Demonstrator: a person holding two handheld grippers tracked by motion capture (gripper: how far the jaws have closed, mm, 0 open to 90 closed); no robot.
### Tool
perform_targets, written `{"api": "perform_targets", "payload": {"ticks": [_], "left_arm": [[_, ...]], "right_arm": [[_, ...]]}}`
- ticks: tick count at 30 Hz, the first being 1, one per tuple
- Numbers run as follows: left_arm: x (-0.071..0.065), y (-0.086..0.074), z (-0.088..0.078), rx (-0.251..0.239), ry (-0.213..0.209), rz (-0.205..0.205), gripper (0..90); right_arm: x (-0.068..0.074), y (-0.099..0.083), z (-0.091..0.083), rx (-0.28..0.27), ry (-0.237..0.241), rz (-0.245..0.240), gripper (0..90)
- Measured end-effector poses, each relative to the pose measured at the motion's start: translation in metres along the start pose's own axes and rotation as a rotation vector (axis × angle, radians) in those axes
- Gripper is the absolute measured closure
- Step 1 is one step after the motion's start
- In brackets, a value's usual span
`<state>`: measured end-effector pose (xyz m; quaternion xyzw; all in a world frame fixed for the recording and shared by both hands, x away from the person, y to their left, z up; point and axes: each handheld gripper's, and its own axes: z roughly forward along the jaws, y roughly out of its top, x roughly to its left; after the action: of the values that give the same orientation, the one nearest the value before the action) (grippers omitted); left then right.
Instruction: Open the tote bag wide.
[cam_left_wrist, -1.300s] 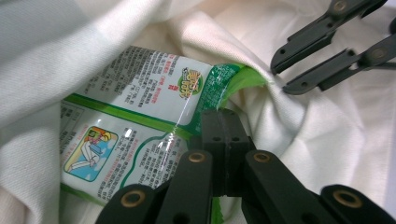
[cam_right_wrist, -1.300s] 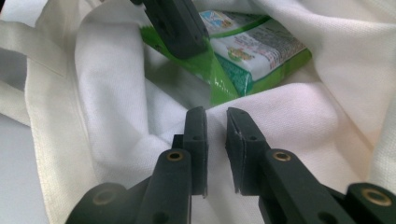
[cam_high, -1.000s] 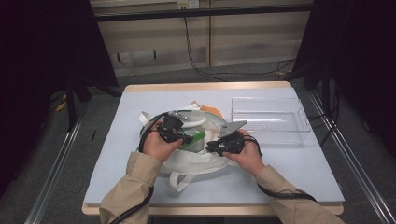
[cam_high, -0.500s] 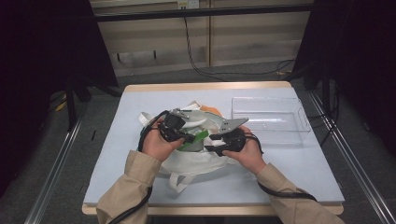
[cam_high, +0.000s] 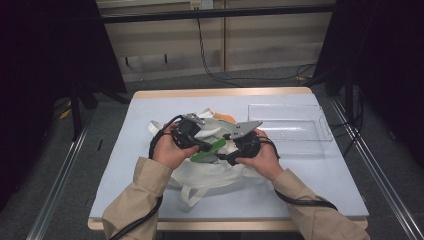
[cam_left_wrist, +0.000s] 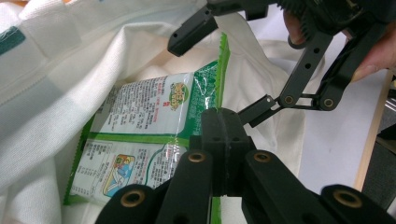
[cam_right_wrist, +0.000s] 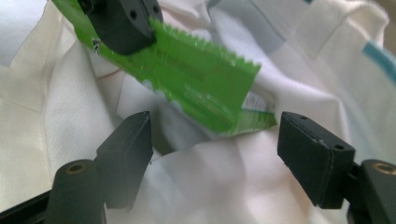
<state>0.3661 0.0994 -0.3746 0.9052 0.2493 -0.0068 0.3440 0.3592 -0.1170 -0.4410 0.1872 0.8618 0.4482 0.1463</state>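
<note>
A green and white snack packet (cam_left_wrist: 149, 112) sticks out of the mouth of a white cloth bag (cam_left_wrist: 70, 70) that lies on the table. My left gripper (cam_left_wrist: 223, 126) is shut on the packet's green edge. My right gripper (cam_right_wrist: 215, 140) faces it from the other side; its jaws have just been opening and stand wide apart, touching nothing. The packet's serrated end (cam_right_wrist: 196, 79) hangs just beyond them, and bag cloth lies below. In the high view both grippers meet over the bag (cam_high: 210, 175), with the packet (cam_high: 210, 148) between the hands.
A clear plastic tray (cam_high: 295, 125) stands on the table to the right of the bag. Something orange (cam_high: 226, 118) peeks out behind the bag. The bag's handles (cam_high: 192, 192) trail toward the front edge. Cables run from both grippers along the sleeves.
The right gripper's jaws have spread apart next to the packet. Both hands have stayed almost in place over the bag, and the left gripper keeps its hold.
</note>
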Motion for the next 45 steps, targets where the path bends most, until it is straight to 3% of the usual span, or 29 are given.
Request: {"api": "perform_targets", "payload": {"ticks": [5,10,12,13,14,19,22,24,27,29,31,33,36,41,42,45], "left_arm": [[-0.001,0.003,-0.003,-0.013,-0.004,0.000,90.0],[0.000,0.003,-0.005,-0.020,-0.004,0.018,90.0],[0.000,0.002,-0.004,-0.023,-0.006,0.008,90.0],[0.002,0.001,-0.005,-0.015,-0.004,0.023,90.0],[0.002,0.000,-0.005,-0.026,-0.001,0.015,90.0],[0.006,-0.003,-0.013,-0.078,0.024,0.016,89.7],[0.009,-0.008,-0.016,-0.107,0.084,-0.008,72.0],[0.011,-0.013,-0.018,-0.129,0.079,-0.020,71.9],[0.011,-0.018,-0.023,-0.151,0.118,-0.025,60.0],[0.013,-0.022,-0.025,-0.164,0.117,-0.038,58.9],[0.015,-0.027,-0.027,-0.146,0.148,-0.041,56.8],[0.018,-0.033,-0.027,-0.170,0.141,-0.059,54.2],[0.020,-0.041,-0.027,-0.162,0.167,-0.061,58.3],[0.025,-0.051,-0.022,-0.157,0.159,-0.079,66.6],[0.025,-0.052,-0.022,-0.149,0.174,-0.073,66.9],[0.028,-0.054,-0.019,-0.172,0.178,-0.075,69.4]], "right_arm": [[-0.003,0.008,0.001,0.011,0.005,-0.075,29.1],[-0.001,0.017,0.007,0.006,0.049,-0.140,41.5],[0.001,0.020,0.009,0.007,0.042,-0.159,43.7],[0.001,0.022,0.010,0.027,0.036,-0.177,49.6],[0.001,0.023,0.010,0.042,0.019,-0.181,53.8],[0.000,0.025,0.009,0.063,0.023,-0.194,67.4],[-0.002,0.026,0.008,0.045,0.033,-0.135,72.3],[-0.004,0.029,0.007,0.051,0.031,-0.090,74.2],[-0.008,0.033,0.006,0.075,0.031,-0.069,75.0],[-0.011,0.034,0.005,0.085,0.039,-0.048,75.2],[-0.013,0.035,0.005,0.094,0.040,-0.038,75.6],[-0.016,0.035,0.004,0.101,0.050,-0.027,75.6],[-0.018,0.038,0.003,0.115,0.045,-0.019,75.5],[-0.023,0.038,0.003,0.116,0.061,-0.011,73.2],[-0.023,0.038,0.003,0.115,0.062,-0.014,72.8],[-0.023,0.036,0.002,0.106,0.068,-0.010,67.3]]}}
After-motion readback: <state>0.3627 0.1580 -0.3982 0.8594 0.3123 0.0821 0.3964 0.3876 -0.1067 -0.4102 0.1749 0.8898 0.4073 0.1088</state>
